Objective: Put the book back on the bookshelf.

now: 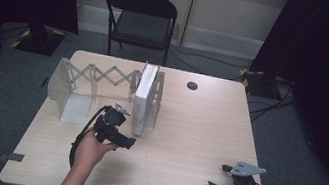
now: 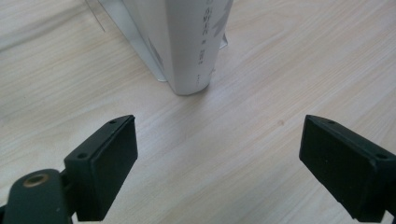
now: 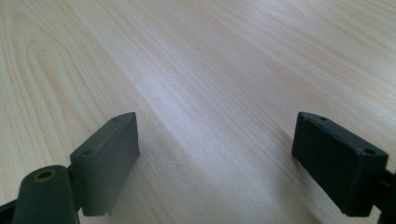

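So the tall white hardcover book [image 1: 143, 100] is standing upright on the pale wood-grain desk [image 1: 184, 141], spine toward the person, leaning against the right end plate of a white expandable metal book rack with a scissor-lattice back [image 1: 97, 75]. The rest of that rack stretches off to the left with nothing in it, so the book has support on one side only.

The left hand-held gripper [image 1: 122, 125] sits just in front of the book's near bottom corner. In the left gripper view its two black jaws stand wide apart with bare desk between them, and the book's spine [image 2: 194, 51] is a bit ahead, not between the pads. So nothing is gripped. The right hand-held gripper [image 1: 221, 178] is parked well away near the desk's front right corner, jaws spread wide over bare wood too.

What could go wrong: the book looks like it's propped rather than squarely seated, though I can't really tell from the high view how much it tilts. If the left hand-held gripper nudges the spine while it's this close, the book could tip left and flop flat, since there's nothing on that side to catch it. The rack's end plate could also slide on the smooth desk.
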Motion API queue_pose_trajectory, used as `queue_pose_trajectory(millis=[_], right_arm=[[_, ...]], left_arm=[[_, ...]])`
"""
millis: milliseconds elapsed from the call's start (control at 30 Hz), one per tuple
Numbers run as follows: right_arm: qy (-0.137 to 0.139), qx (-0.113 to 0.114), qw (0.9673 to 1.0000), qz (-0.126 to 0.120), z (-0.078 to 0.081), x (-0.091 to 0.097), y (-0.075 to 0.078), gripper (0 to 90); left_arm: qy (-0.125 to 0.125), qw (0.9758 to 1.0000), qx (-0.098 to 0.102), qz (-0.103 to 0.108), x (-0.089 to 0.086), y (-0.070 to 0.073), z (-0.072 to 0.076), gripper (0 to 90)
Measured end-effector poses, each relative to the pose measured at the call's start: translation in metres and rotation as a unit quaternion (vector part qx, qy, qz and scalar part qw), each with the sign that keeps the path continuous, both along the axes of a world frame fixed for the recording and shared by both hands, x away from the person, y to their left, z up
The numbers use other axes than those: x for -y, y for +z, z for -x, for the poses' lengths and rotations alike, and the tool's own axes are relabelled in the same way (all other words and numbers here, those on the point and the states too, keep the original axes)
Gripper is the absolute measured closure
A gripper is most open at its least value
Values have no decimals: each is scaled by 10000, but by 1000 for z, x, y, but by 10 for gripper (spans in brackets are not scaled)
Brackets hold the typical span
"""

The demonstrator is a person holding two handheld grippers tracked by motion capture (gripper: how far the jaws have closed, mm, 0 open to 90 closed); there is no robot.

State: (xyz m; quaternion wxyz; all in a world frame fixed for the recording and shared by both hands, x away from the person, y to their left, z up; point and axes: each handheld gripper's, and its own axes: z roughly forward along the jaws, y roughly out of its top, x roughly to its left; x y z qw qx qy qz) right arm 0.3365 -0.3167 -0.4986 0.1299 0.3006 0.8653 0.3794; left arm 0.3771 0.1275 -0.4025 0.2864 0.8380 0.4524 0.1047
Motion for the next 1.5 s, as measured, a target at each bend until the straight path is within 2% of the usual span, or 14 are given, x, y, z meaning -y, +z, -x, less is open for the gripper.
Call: queue_pose_trajectory(millis=[300,367,633,967,1167,1500], right_arm=[[3,2,10000,1,0,0,0,142],[3,2,10000,1,0,0,0,142],[4,2,10000,0,0,0,0,142],[9,3,10000,5,0,0,0,142],[6,6,10000,2,0,0,0,143],[3,2,10000,0,0,0,0,142]], left_arm=[[-69,10000,6,-33,-5,-7,3,114],[-51,10000,-37,-5,-6,-9,4,114],[-115,9998,-120,-119,-9,-17,5,108],[-126,9998,-78,-120,-16,-20,7,108],[-109,9999,-42,9,-26,-25,9,109],[-32,10000,45,-17,-45,-32,13,112]])
